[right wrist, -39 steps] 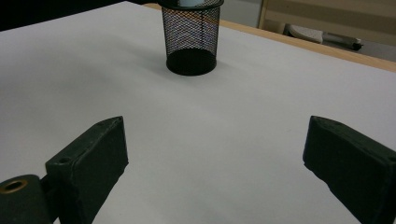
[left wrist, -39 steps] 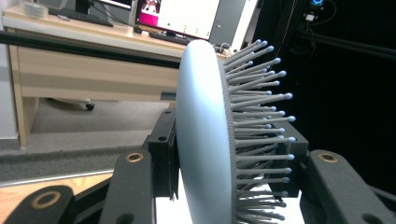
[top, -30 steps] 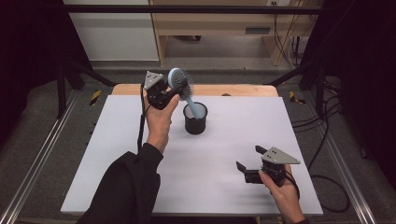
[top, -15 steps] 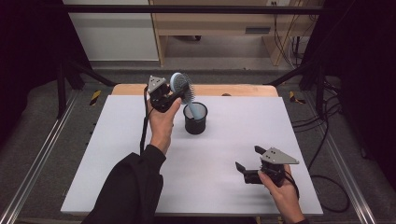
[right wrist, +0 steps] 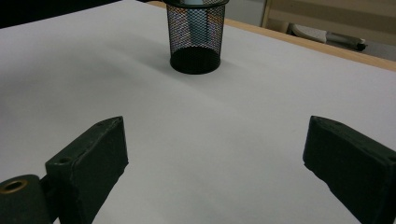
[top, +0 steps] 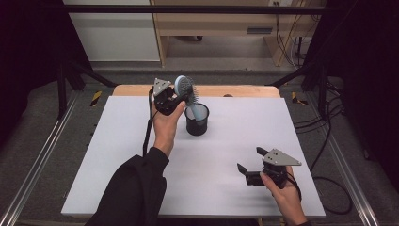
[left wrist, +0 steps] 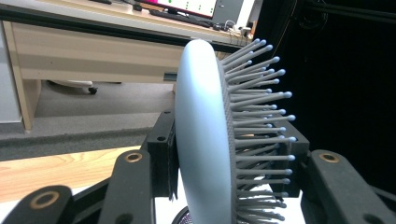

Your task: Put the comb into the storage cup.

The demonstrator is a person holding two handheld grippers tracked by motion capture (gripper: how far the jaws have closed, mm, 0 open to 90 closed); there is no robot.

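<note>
**Hairbrush into mesh cup: insertion under way**

Left gripper point(top: 175, 96): fingers clamped on pale blue oval plastic hairbrush point(top: 185, 89), handle down in black wire-mesh cup point(top: 196, 119) on white desk point(top: 117, 141). Right gripper point(top: 250, 165): fingers wide apart, empty. Next, probably: lower, release.

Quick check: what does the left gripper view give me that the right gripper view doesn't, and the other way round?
Left gripper view: the left gripper shut on the hairbrush, one pad on its smooth back, the other on its bristles.
Right gripper view: the right gripper open, nothing between its jaws, above the bare white table.
Both: the black mesh cup, with the brush handle inside it.
</note>
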